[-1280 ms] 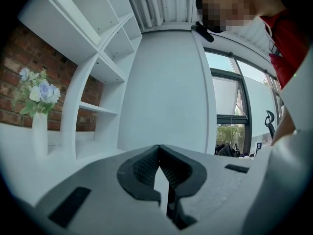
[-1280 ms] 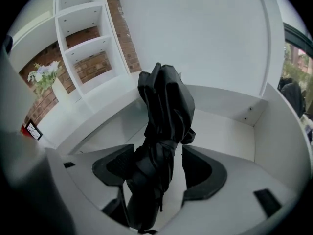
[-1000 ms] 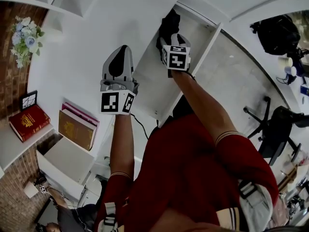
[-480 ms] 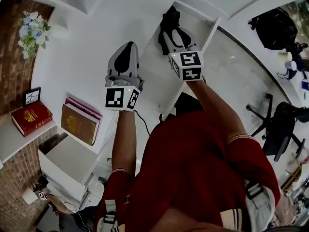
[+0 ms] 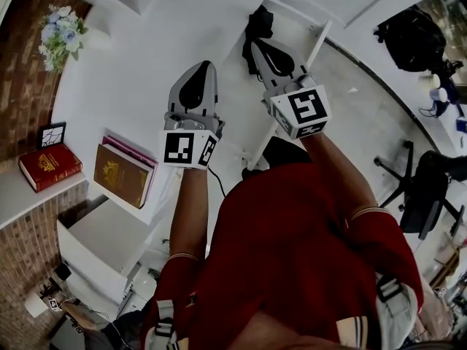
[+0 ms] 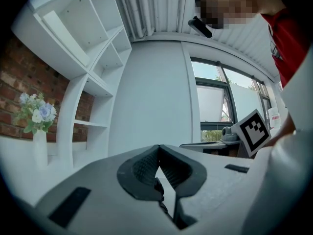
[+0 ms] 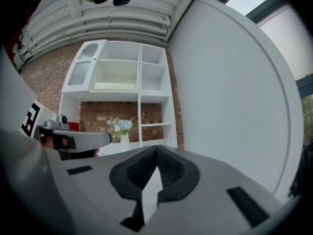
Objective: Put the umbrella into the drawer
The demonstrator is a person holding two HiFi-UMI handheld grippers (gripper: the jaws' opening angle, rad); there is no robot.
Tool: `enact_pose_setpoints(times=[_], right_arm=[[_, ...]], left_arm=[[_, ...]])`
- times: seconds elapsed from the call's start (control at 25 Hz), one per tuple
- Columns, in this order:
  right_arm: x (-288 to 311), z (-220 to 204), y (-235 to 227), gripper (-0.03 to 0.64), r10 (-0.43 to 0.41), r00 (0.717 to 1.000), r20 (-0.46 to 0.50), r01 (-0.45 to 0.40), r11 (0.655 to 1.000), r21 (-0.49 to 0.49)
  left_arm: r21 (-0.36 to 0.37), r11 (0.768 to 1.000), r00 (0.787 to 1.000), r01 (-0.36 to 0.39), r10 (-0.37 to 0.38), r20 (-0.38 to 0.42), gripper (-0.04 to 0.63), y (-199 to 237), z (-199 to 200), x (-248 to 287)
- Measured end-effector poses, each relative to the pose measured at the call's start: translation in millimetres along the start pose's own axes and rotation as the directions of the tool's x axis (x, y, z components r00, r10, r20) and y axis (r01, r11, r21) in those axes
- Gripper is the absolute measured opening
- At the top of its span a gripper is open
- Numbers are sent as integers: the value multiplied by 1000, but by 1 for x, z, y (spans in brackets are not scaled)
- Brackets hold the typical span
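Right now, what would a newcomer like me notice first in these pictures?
Two grey tools with black-and-white marker cubes, the left tool and right tool, are held out mid-picture over white furniture; the right's jaws have just closed, empty. Beyond the right one a black umbrella lies in the open drawer. A flower bunch stands top left by brick.

A pale blue and white flower bouquet [image 5: 62,33] stands against the red brick wall [image 5: 25,86]. A small black-framed picture [image 5: 52,135] sits just beside a red hardcover book [image 5: 49,166]. Near them lies a brown gold-stamped book [image 5: 119,183]. A black office chair [image 5: 427,195] stands well apart.
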State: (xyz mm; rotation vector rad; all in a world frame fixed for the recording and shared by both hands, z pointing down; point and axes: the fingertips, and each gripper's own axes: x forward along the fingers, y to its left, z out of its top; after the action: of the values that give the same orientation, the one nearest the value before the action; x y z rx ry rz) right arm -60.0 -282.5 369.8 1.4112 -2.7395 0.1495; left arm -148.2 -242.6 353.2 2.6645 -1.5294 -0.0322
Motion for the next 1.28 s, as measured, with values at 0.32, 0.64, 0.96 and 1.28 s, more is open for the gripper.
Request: enact_pose_setpoints(times=[0.32,0.64,0.96,1.28], right_arm=[[-49,45,56,0,154,980,123,-148,987,-56],[-95,55,87,-2,177,974,140,-170,983,-61],[-122,57,87,-2,144,980,136,-134,988,-78],[-137,58,92,-2,143,980,141,-133,988,-82]], left_arm=[[16,1000,999,23,-24,48,6,-25,28,-37],[25,998,995,59,-61,77,6,-49,42,-69],[21,996,993,83,-85,82,6,-67,44,-86],[32,996,991,87,-90,96,6,-76,50,-94]])
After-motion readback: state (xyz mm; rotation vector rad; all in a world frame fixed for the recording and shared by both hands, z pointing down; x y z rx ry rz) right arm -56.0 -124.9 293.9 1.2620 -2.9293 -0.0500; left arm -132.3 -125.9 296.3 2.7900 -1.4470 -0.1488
